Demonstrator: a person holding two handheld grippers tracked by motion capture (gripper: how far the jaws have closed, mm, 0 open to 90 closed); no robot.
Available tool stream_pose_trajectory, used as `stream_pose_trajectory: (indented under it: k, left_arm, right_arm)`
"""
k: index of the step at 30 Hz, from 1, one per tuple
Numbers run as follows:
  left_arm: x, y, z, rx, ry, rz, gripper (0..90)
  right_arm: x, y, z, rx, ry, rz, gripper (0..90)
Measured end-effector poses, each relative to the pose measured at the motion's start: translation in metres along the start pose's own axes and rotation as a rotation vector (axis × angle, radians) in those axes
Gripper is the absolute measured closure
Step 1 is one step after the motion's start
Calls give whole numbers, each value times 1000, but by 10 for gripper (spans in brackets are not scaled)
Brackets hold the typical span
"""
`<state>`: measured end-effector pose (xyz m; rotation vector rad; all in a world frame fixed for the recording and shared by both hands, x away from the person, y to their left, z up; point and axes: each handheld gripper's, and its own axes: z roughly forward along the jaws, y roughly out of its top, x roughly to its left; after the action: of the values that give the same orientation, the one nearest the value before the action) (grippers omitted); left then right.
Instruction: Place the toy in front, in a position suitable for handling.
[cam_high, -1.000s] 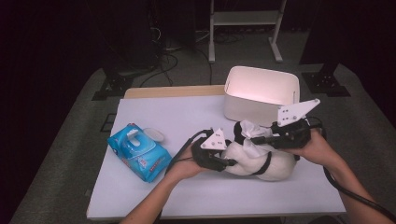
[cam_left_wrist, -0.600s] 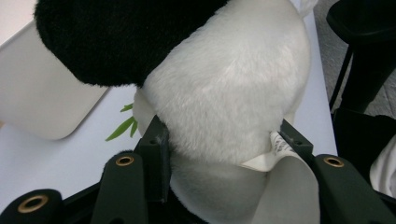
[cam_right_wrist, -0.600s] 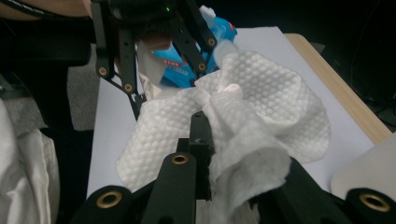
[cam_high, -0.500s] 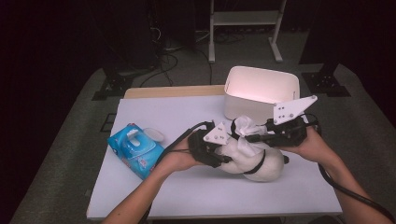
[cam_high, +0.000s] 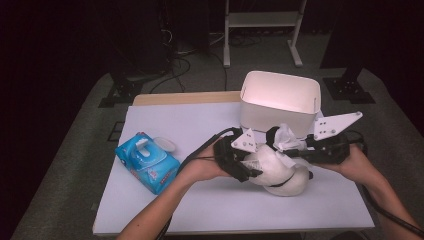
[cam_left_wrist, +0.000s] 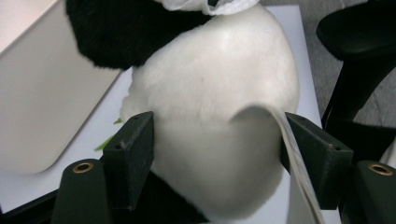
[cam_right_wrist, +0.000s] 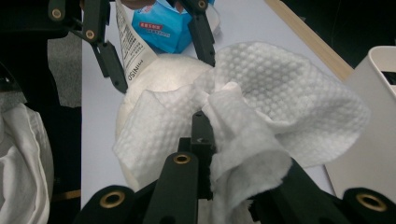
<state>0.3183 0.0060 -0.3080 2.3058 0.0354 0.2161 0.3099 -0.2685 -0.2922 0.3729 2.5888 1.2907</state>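
Right gripper (cam_right_wrist: 205, 140) is clamped on a white wipe (cam_right_wrist: 280, 102), just over the plush panda (cam_high: 275, 170). Left gripper (cam_left_wrist: 219, 154) jaws have just been opening, panda's white body between them, pads barely off it.

From my seat I see two bare forearms with no sleeves on them. Each hand carries a black hand-held gripper: the left hand-held gripper (cam_high: 248, 169) and the right hand-held gripper (cam_high: 285, 149). Each bears a pale grey three-cornered plate dotted with small holes. Black cables trail from both. Up close, the jaws are matt black blocks, with brass-ringed screw holes at their bases.
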Motion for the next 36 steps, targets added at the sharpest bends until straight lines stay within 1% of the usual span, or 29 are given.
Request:
stream_pose_trajectory:
  k: [1, 3, 5, 7, 9, 11, 13, 15, 17, 24, 25, 26, 27, 29, 30, 35, 36]
  left_arm:
    - [0, -2, -2, -11, 7, -16, 278]
    - [3, -8, -6, -18, 17, -27, 271]
    - [5, -15, -7, -30, 17, -51, 271]
    - [5, -23, -5, -34, 12, -73, 271]
    - [6, -30, -1, -30, 5, -83, 271]
    - [6, -35, 3, -39, 5, -96, 271]
    - [7, -39, 5, -53, 3, -107, 272]
    - [8, -42, 7, -54, 0, -112, 272]
    - [9, -45, 13, -66, -9, -127, 272]
    - [13, -49, 38, -146, -56, -164, 258]
    - [14, -49, 41, -149, -68, -165, 250]
    - [14, -48, 45, -171, -76, -174, 245]
    - [15, -48, 46, -180, -83, -174, 233]
    - [16, -48, 50, -208, -93, -190, 222]
    - [16, -47, 52, -222, -99, -190, 214]
    - [16, -44, 62, -249, -114, -194, 149]
    - [15, -43, 64, -254, -114, -195, 148]
  right_arm:
    - [-1, -2, -1, -4, -4, 1, 810]
    - [-3, -6, -5, -6, -10, 17, 810]
    - [-4, -9, -9, -12, -13, 28, 810]
    - [-5, -11, -12, -15, -18, 36, 810]
    - [-5, -14, -14, -20, -23, 42, 810]
    - [-4, -17, -17, -22, -26, 54, 810]
    - [-4, -19, -19, -23, -32, 59, 810]
    - [-4, -21, -22, -24, -37, 60, 810]
    - [-4, -23, -25, -25, -40, 69, 810]
    - [-6, -33, -32, -50, -47, 93, 810]
    - [-6, -34, -33, -49, -48, 95, 810]
    - [-6, -34, -33, -51, -48, 97, 810]
    - [-6, -35, -35, -51, -52, 98, 810]
    - [-7, -37, -36, -52, -58, 101, 810]
    - [-7, -38, -37, -52, -60, 104, 810]
    - [-7, -41, -40, -56, -68, 112, 811]
    - [-7, -42, -40, -57, -68, 112, 810]
